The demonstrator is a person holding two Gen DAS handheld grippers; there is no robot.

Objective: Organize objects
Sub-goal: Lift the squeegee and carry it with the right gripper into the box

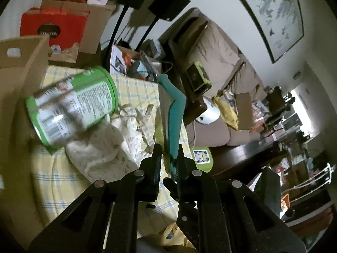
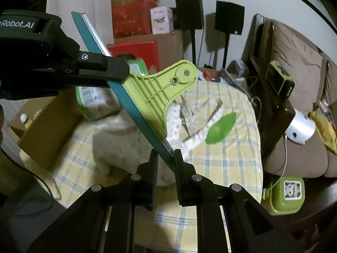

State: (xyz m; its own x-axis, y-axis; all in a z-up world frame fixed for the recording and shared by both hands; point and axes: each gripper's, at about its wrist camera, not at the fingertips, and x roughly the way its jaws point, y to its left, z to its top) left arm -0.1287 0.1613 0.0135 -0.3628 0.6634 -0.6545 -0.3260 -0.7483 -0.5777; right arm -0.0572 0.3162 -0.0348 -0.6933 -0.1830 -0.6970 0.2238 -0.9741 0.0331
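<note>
A tool with a teal blade (image 2: 134,105) and a lime-green plastic handle (image 2: 160,88) is held in the air over the yellow checked tablecloth (image 2: 231,158). My right gripper (image 2: 166,156) is shut on the blade's lower end. My left gripper (image 1: 169,154) is shut on the same teal tool (image 1: 175,113); its fingers (image 2: 101,67) clamp the blade from the left in the right wrist view. A green-rimmed tin can (image 1: 71,107) lies tilted and blurred at the left. A green spoon (image 2: 221,128) lies on the cloth.
An open cardboard box (image 1: 23,67) stands at the table's left. White cloth (image 1: 99,147) and wooden sticks (image 2: 189,118) lie mid-table. A small green lidded box (image 2: 286,194) sits on a dark table to the right. A sofa (image 2: 294,67) and speakers on stands (image 2: 189,12) are behind.
</note>
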